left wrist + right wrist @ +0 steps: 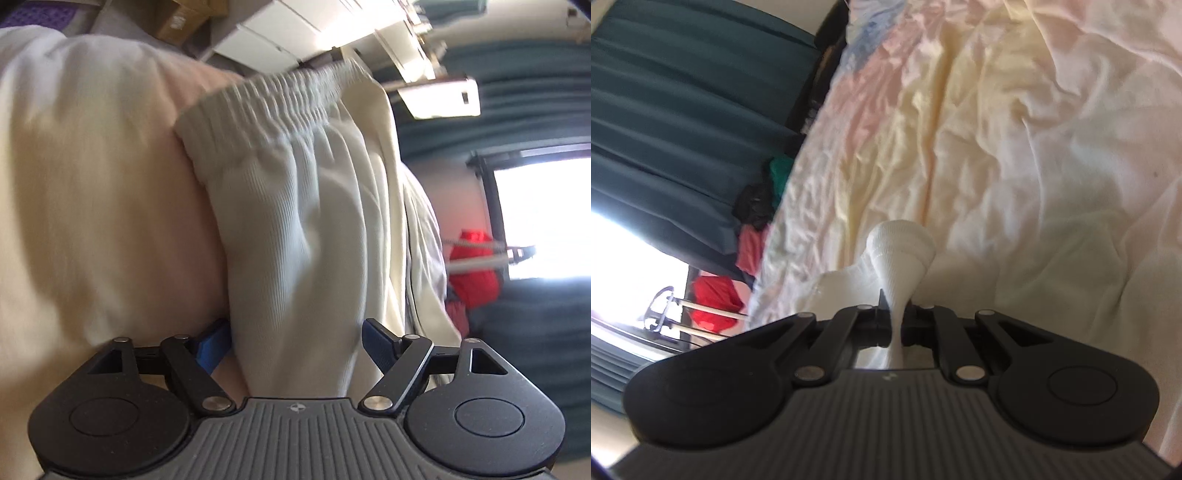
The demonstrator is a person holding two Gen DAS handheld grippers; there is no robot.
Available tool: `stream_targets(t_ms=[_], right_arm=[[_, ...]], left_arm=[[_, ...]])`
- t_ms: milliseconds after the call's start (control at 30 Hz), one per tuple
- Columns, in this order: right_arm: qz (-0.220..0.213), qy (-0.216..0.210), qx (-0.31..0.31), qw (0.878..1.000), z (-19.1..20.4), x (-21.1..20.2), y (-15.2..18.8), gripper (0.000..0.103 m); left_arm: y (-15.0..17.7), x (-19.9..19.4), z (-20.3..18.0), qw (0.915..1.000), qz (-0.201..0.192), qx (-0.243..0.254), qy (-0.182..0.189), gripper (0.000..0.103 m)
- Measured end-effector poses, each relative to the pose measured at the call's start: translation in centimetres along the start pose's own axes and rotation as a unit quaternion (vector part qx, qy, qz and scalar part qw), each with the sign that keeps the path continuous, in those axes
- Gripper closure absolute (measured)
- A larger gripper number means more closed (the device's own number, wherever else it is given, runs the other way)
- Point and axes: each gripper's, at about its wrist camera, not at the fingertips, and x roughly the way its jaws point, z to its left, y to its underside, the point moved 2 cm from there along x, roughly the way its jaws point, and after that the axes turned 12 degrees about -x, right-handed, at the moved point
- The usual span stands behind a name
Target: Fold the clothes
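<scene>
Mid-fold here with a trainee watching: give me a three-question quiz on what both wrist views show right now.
1. True or false: the right gripper is shut on bunched white ribbed fabric.
2. The left gripper is: A open around the pale grey ribbed garment with an elastic waistband; B shut on nothing; C holding a hanger.
3. Fill in: the surface below is a crumpled cream and pink ___.

Key: 1 true; 2 A; 3 bedsheet.

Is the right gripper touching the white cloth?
Touching. The right wrist view shows the right gripper with its fingers closed tight on the white cloth.
</scene>
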Motion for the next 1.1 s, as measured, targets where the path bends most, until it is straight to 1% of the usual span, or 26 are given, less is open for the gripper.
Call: stream_targets(t_ms=[33, 100, 167, 200, 233, 267, 333, 433, 500, 567, 633, 667, 700, 833, 900, 967, 1000, 1100], right_arm=[[-0.003, 0.003, -0.009, 1.000, 0.2, -0.1, 0.0, 0.097], [-0.009, 0.009, -0.011, 1.000, 0.4, -0.4, 0.1, 0.097], [-0.015, 0.015, -0.009, 1.000, 0.4, -0.8, 0.2, 0.097], [-0.017, 0.016, -0.001, 1.000, 0.2, -0.9, 0.3, 0.097], [-0.019, 0.017, 0.013, 1.000, -0.1, -1.1, 0.3, 0.097], [-0.021, 0.018, 0.024, 0.999, -0.4, -1.4, 0.3, 0.097], [-0.028, 0.026, 0.031, 0.999, -0.7, -2.0, 0.5, 0.097], [-0.043, 0.039, 0.035, 0.998, -1.1, -3.1, 0.5, 0.097], [-0.063, 0.048, 0.019, 0.997, -0.8, -4.3, 0.3, 0.097], [-0.086, 0.059, -0.006, 0.995, -0.2, -5.6, 0.2, 0.097], [-0.099, 0.081, -0.024, 0.991, 0.2, -6.7, 0.1, 0.097], [-0.100, 0.097, -0.030, 0.990, 0.2, -7.2, 0.2, 0.097], [-0.092, 0.113, -0.029, 0.989, -0.1, -7.3, 0.4, 0.097], [-0.029, 0.171, -0.003, 0.985, -2.3, -6.7, 1.5, 0.097], [0.004, 0.182, 0.010, 0.983, -3.4, -5.8, 1.8, 0.097], [0.015, 0.184, 0.012, 0.983, -3.6, -5.7, 1.7, 0.096], [0.018, 0.184, 0.012, 0.983, -3.7, -5.7, 1.6, 0.095], [0.017, 0.186, 0.010, 0.982, -3.4, -5.9, 1.6, 0.094]], left_arm=[[-0.4, 0.3, -0.1, 1.0000, -0.006, -0.005, 0.004, 0.030], [-1.1, 0.4, 0.1, 0.9998, -0.008, -0.018, 0.005, 0.045], [-1.9, 0.2, 0.3, 0.9994, -0.011, -0.031, 0.006, 0.081], [-2.3, 0.1, 0.4, 0.9992, -0.012, -0.038, 0.006, 0.083], [-2.4, -0.3, 0.3, 0.9994, -0.016, -0.031, 0.006, 0.087], [-2.4, -0.8, 0.1, 0.9995, -0.021, -0.024, 0.006, 0.088], [-2.6, -3.0, -0.8, 0.9988, -0.046, 0.006, 0.014, 0.090], [-2.9, -6.3, -1.8, 0.9979, -0.051, 0.027, 0.031, 0.091], [-3.5, -8.6, -2.3, 0.9972, -0.044, 0.054, 0.030, 0.091], [-4.4, -10.3, -2.0, 0.9974, -0.028, 0.060, 0.027, 0.091], [-5.3, -11.9, -1.7, 0.9974, -0.013, 0.067, 0.024, 0.091], [-5.6, -12.3, -1.7, 0.9971, -0.009, 0.074, 0.017, 0.091], [-5.9, -12.6, -1.7, 0.9967, -0.005, 0.081, 0.010, 0.091], [-6.6, -11.6, -0.8, 0.9909, 0.000, 0.125, -0.049, 0.091], [-7.1, -10.0, -0.5, 0.9838, 0.010, 0.160, -0.081, 0.090], [-7.6, -8.6, -0.1, 0.9845, 0.022, 0.148, -0.092, 0.088], [-7.5, -8.5, 0.0, 0.9845, 0.023, 0.146, -0.095, 0.088], [-6.8, -8.9, -0.4, 0.9779, 0.016, 0.182, -0.102, 0.082]])
